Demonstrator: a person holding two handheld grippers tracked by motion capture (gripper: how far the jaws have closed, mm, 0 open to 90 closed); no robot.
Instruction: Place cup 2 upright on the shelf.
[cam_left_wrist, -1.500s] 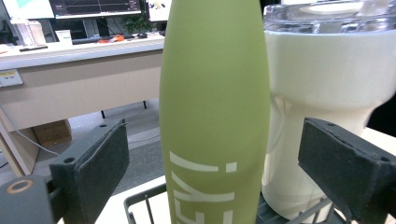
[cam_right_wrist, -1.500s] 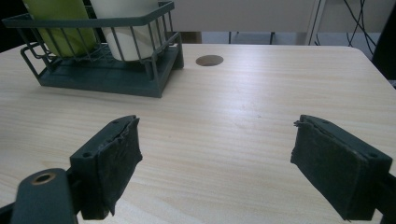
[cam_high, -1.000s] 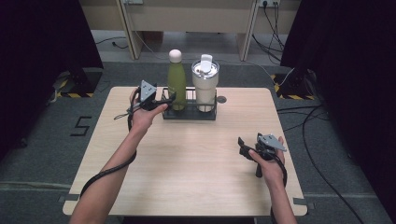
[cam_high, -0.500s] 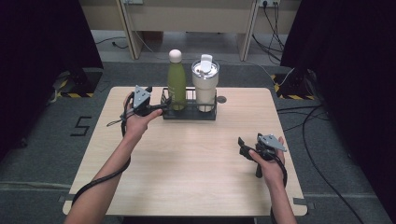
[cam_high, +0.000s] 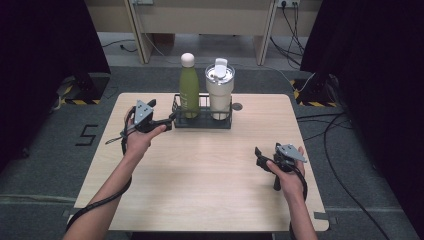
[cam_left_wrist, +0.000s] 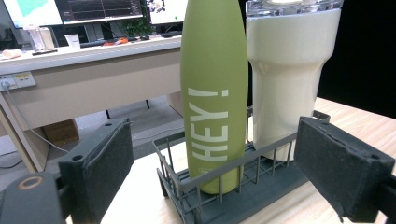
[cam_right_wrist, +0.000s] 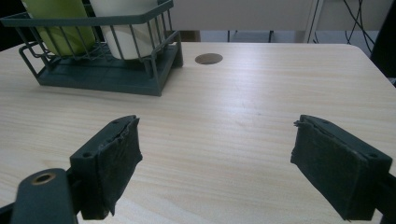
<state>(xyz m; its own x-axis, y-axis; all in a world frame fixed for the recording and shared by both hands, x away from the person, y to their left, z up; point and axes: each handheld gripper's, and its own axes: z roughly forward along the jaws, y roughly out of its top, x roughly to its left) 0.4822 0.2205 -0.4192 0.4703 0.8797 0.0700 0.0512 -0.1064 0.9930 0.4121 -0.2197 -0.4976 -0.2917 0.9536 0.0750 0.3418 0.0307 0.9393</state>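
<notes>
A person at a pale wooden table (cam_high: 200, 180) holds a two-jaw gripper in each hand. The left gripper (cam_high: 170, 120) sits at the left end of a dark wire rack (cam_high: 202, 121), pointing along it at a green bottle (cam_high: 189, 90). Its jaws have just been closing, yet they stand apart with nothing pressed between them; in the left gripper view the bottle (cam_left_wrist: 212, 93) and the rack's end (cam_left_wrist: 224, 184) lie ahead, between the pads but untouched. This looks like the approach to a grasp, either of the bottle or of the rack's end (which one cannot be told). The next move would call for easing forward, lining the pads up squarely, then closing firmly. The bottle is matte, smooth and slender, with a rounded shoulder, white lettering and a pale cap. Just beside it in the rack stands a cream tumbler (cam_high: 219, 90), tapered, with a clear lid. The right gripper (cam_high: 261, 157) rests apart near the table's right side, jaws wide and empty.
</notes>
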